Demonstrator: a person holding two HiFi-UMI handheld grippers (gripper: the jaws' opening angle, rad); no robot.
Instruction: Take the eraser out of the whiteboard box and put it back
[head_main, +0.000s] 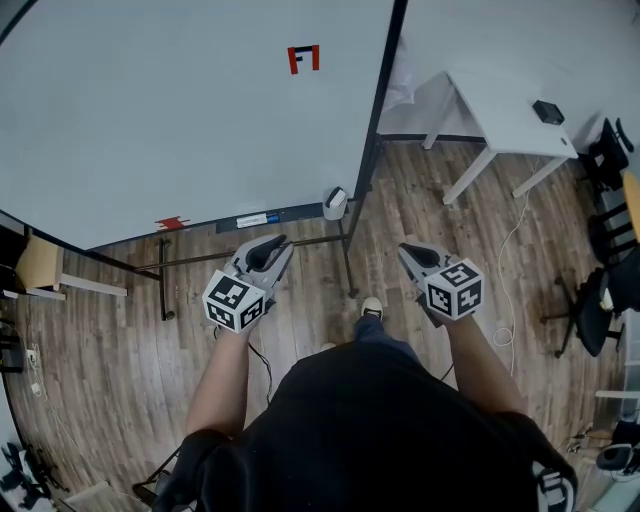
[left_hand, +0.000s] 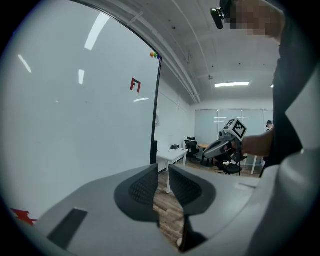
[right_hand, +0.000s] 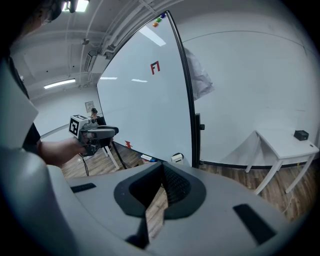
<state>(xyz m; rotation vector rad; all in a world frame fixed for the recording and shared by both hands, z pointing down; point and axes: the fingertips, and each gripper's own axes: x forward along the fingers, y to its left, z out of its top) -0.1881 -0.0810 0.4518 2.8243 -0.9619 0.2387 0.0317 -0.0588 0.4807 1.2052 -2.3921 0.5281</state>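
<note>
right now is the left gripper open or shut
Shut: the left gripper has its jaws nearly together, with nothing between them.

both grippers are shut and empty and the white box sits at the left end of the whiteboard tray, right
No: the head view shows the white box at the right end of the whiteboard tray, by the black post. The left gripper and right gripper are indeed shut and empty.
</note>
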